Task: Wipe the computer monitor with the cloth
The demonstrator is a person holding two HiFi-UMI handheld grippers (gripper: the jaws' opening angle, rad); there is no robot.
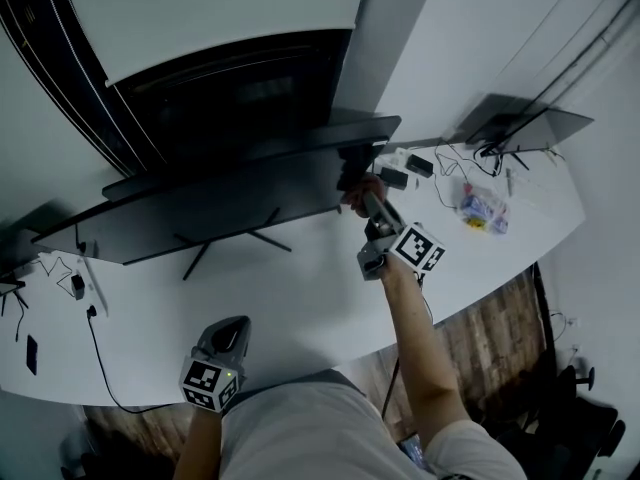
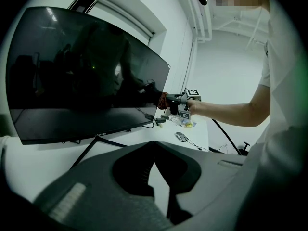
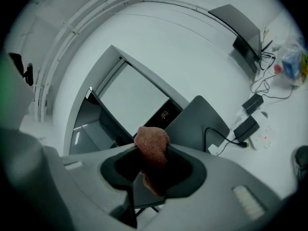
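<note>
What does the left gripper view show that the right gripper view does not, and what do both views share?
Only the left gripper view shows the monitor from the front with its screen dark. It also shows the right gripper at the monitor's right edge, the person's forearm, and the left gripper, jaws slightly apart with nothing between them. Only the right gripper view shows its own jaws shut on the cloth close up, and a second screen farther along the desk. Both show the reddish cloth, the white desk and the power adapters.
</note>
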